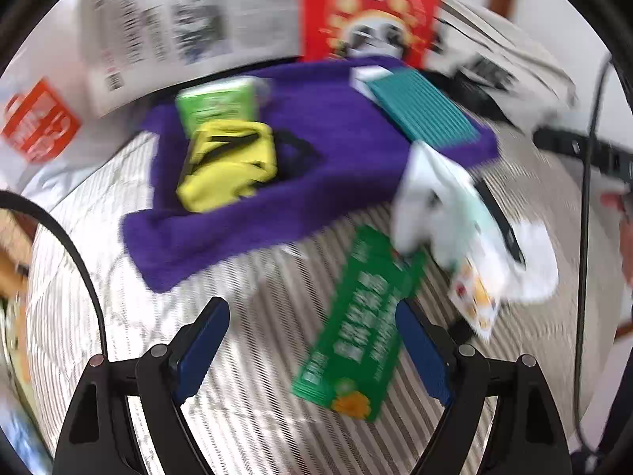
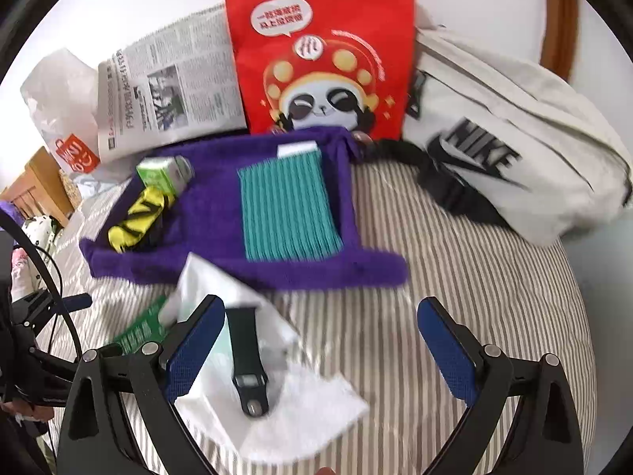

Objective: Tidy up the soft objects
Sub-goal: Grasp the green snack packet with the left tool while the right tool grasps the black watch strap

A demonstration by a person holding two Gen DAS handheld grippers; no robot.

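While both grippers, left gripper (image 1: 312,340) and right gripper (image 2: 320,340), gape empty, the fuzzy purple towel (image 2: 300,269) lies rumpled.

Bare striped sheet (image 2: 455,261) right of purple towel (image 2: 277,273) seems passable.

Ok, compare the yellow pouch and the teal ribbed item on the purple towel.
The yellow pouch is bunched, with black markings; the teal ribbed item lies flat and is plain apart from a white strip at its far end. The pouch is smaller and sits beside a green carton; the teal item stands apart from both. Both rest on the purple towel.
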